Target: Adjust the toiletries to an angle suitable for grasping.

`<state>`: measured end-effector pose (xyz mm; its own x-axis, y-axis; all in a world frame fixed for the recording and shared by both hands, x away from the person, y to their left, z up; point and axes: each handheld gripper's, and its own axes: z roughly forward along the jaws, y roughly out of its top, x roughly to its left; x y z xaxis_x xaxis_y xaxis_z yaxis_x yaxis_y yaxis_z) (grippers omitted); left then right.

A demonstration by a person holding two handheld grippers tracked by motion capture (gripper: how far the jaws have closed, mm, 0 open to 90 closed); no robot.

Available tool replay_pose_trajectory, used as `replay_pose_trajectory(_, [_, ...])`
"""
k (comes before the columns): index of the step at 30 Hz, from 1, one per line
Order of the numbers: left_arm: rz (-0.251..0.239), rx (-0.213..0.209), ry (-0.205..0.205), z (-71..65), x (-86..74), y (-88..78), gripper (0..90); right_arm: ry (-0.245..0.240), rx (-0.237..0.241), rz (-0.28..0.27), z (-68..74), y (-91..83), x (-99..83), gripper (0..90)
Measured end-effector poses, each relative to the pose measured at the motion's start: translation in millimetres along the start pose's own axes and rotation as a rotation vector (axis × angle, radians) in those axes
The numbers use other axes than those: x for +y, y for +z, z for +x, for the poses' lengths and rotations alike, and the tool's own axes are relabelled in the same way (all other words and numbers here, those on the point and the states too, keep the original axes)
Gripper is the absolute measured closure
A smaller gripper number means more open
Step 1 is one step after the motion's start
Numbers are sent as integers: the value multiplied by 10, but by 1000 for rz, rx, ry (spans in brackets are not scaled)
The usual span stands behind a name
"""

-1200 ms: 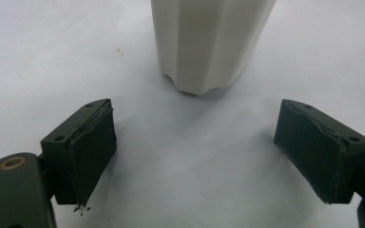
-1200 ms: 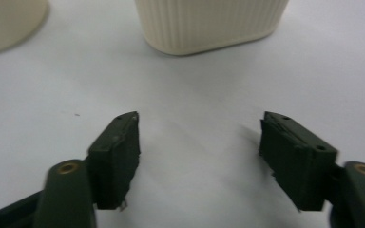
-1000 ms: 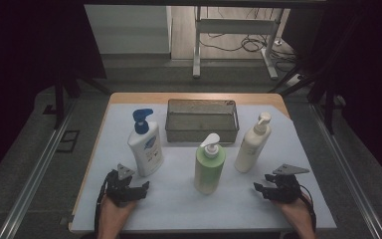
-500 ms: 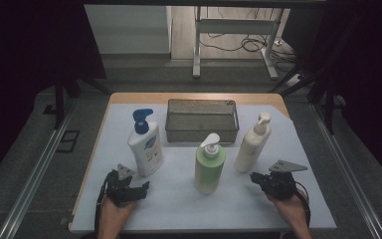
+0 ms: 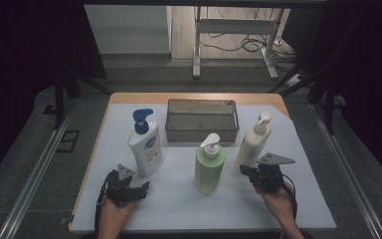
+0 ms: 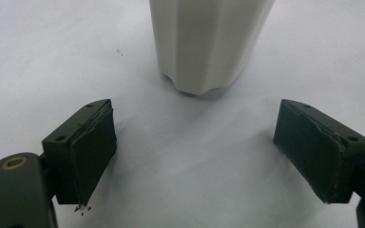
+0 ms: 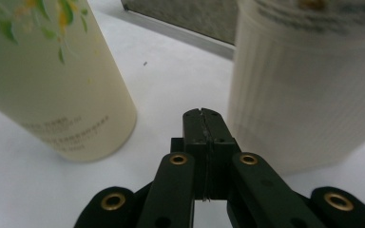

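Note:
Three pump bottles stand on the white sheet: a white one with a blue pump (image 5: 145, 147), a green one (image 5: 210, 168) and a cream one (image 5: 252, 143). My left gripper (image 5: 135, 185) rests open just in front of the white bottle, whose base (image 6: 209, 42) stands beyond the wide-apart jaws (image 6: 195, 142). My right gripper (image 5: 244, 171) hovers low at the foot of the cream bottle. Its jaws have just been closing and are shut, pad against pad (image 7: 203, 115), with nothing between them. They point between the green bottle (image 7: 52, 85) and the cream bottle (image 7: 304, 95).
A grey mesh basket (image 5: 202, 130) stands behind the bottles at the middle back, and its edge (image 7: 185, 31) runs behind the two nearer bottles. The sheet's front edge (image 5: 204, 226) lies close to the person's hands. Dark floor surrounds the table.
The right gripper has shut and moved forward and left, rising a little, up to the cream bottle's base. The left gripper and the bottles have stayed put.

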<state>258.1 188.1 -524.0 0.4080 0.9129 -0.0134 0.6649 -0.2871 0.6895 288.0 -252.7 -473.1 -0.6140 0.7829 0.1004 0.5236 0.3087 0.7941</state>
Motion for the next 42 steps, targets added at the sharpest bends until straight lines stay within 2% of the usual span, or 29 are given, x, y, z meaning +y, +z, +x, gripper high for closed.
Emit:
replay_pose_trajectory(11, [0,0,1,0,0,0,142,-13,-54,-11,130,217,96,898])
replay_pose_trajectory(15, [0,1,1,-1,0,0,143,-6,-71,-9,130,270,106,898])
replay_pose_trajectory(20, [0,0,1,0,0,0,143,-3,-122,-7,116,327,102,898])
replay_pose_trajectory(31, [-1,0,1,-1,0,0,144,-21,-177,12,125,300,75,898])
replay_pose_trajectory(42, [0,-1,1,0,0,0,143,-2,-195,13,-26,164,-2,898])
